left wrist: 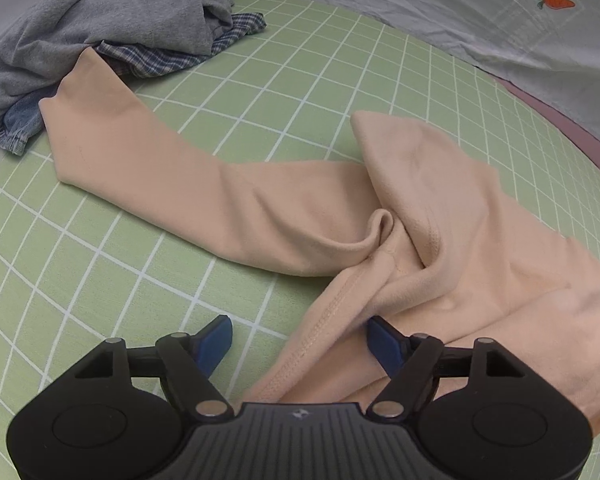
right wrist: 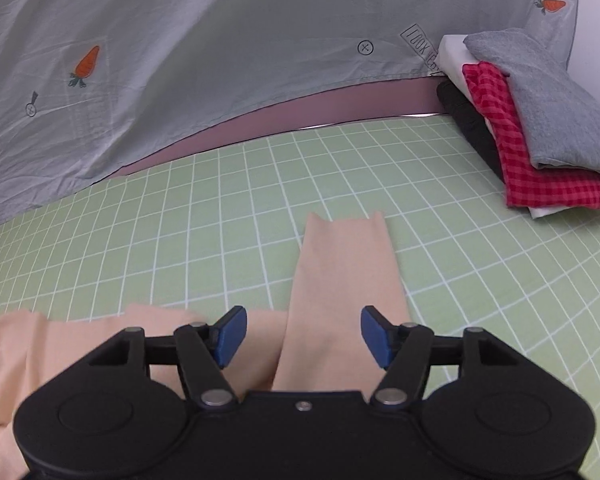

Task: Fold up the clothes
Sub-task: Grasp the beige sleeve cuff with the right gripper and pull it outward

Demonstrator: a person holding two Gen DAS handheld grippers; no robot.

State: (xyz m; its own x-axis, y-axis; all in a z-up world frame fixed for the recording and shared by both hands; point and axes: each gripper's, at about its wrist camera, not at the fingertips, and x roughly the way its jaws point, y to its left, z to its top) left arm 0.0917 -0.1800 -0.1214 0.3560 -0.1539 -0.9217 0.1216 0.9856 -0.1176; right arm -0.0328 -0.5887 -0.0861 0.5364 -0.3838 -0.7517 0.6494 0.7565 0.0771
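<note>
A peach long-sleeved garment [left wrist: 440, 248] lies crumpled on the green grid mat [left wrist: 300, 92]. One sleeve [left wrist: 148, 160] stretches to the far left toward the pile of unfolded clothes. My left gripper [left wrist: 300, 336] is open just above the garment's stitched hem edge [left wrist: 324, 320], which runs between the blue pads. In the right wrist view, the other sleeve [right wrist: 344, 264] lies straight ahead on the mat [right wrist: 180, 208]. My right gripper [right wrist: 303, 334] is open over the base of that sleeve, holding nothing.
A pile of unfolded clothes, grey [left wrist: 112, 16], plaid [left wrist: 168, 56] and denim [left wrist: 18, 124], sits at the far left. A folded stack, grey over red check [right wrist: 540, 136], stands at the far right. A grey carrot-print sheet [right wrist: 220, 48] borders the mat's far side.
</note>
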